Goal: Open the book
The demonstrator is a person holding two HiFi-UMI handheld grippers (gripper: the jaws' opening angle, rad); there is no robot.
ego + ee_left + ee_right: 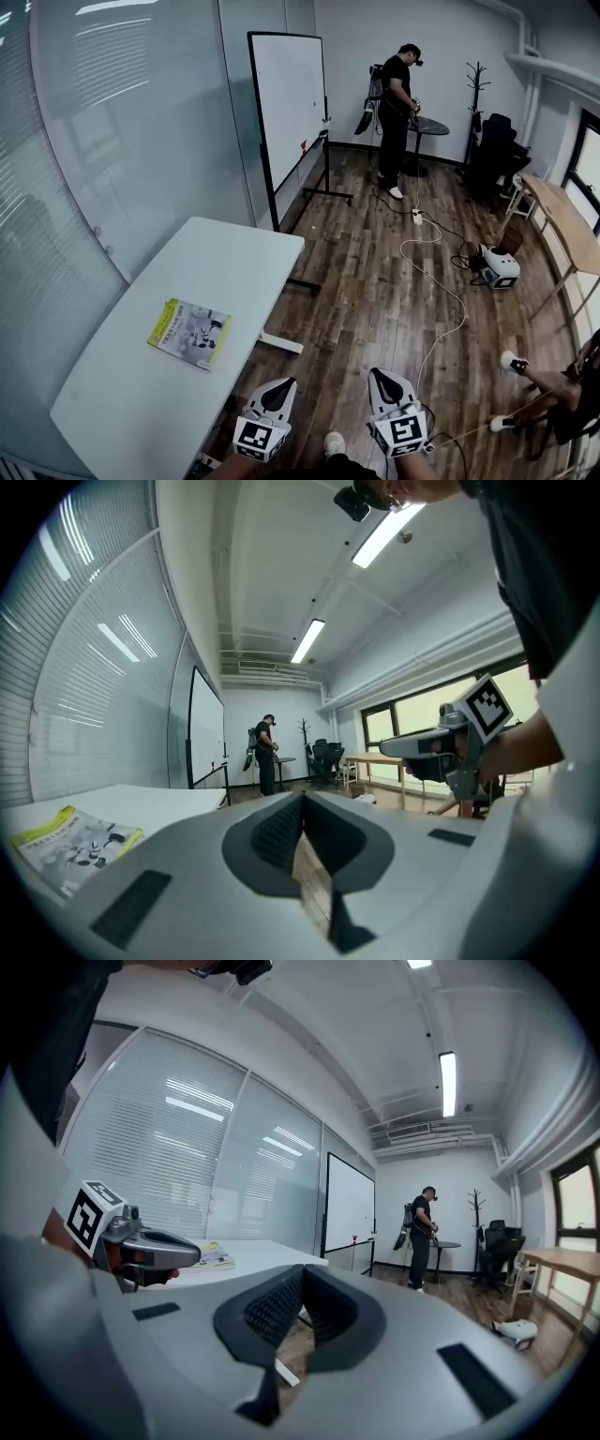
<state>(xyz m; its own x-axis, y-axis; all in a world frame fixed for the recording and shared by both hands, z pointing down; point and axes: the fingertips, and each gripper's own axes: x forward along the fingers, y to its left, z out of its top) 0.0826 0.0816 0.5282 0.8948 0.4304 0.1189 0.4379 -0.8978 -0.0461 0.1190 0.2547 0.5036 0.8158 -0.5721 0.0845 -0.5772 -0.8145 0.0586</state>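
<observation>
A closed book (190, 333) with a yellow-green and grey cover lies flat on the white table (159, 375), toward its right edge. It also shows at the left edge of the left gripper view as the book (70, 844), and small beyond the other gripper in the right gripper view as the book (216, 1257). My left gripper (279, 386) hangs over the floor just right of the table, shut and holding nothing. My right gripper (382, 377) is beside it farther right, also shut and empty. Both point level, away from me.
A whiteboard on a stand (289, 117) is beyond the table's far end. A person (396, 119) stands at a small round table at the back. A white cable (433, 281) crosses the wood floor. A seated person's legs (539, 398) are at the right, near a wooden desk (567, 225).
</observation>
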